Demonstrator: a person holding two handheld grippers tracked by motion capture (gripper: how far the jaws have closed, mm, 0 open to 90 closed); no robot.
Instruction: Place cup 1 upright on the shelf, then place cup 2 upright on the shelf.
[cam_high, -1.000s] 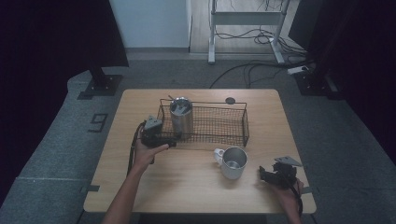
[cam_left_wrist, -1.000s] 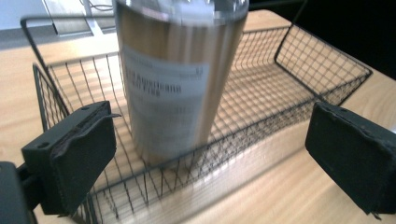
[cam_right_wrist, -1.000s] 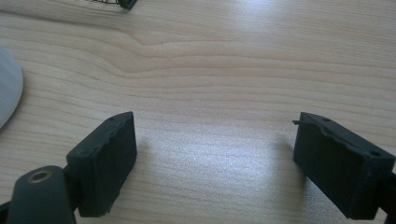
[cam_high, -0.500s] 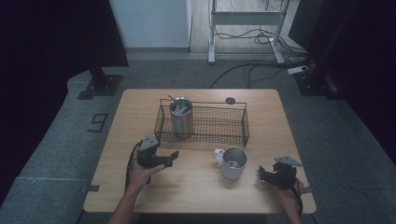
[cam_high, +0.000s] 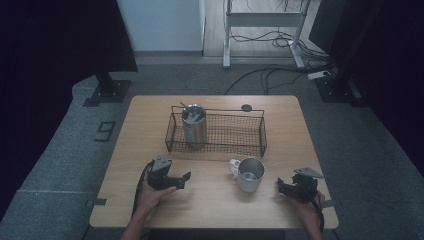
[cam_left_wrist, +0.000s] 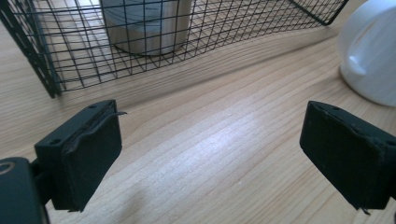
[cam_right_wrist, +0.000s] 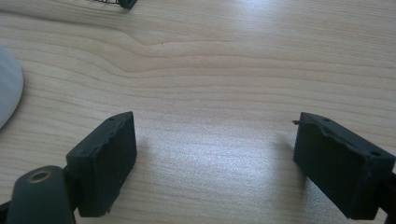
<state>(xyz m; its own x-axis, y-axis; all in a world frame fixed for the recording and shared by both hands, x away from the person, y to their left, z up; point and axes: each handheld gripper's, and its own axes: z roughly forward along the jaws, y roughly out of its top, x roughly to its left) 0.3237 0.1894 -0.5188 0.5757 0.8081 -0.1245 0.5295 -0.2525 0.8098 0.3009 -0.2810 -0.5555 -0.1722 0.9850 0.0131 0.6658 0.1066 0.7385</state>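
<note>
A steel tumbler (cam_high: 193, 125) stands upright in the left end of a black wire basket (cam_high: 235, 145) at the table's middle. In front of the basket sits a white mug (cam_high: 248, 174) with a metal inside and its handle to the left. My left gripper (cam_high: 183, 180) rests low on the table, front left, open and empty, pointing right toward the mug. Its own view shows the tumbler (cam_left_wrist: 147, 23) behind the basket mesh (cam_left_wrist: 56, 51) and the mug (cam_left_wrist: 371, 51) at the right edge. My right gripper (cam_high: 281, 187) lies open and empty at the front right, just right of the mug (cam_right_wrist: 8, 91).
The wooden table (cam_high: 150, 120) has a small dark round grommet (cam_high: 246, 107) at its back edge. Bare wood lies between my two grippers. Beyond the table are a grey carpet, cables and a desk frame.
My left gripper has drawn back from the tumbler in the basket toward the front left of the table, and now lies open near the edge. The right gripper has stayed put.
</note>
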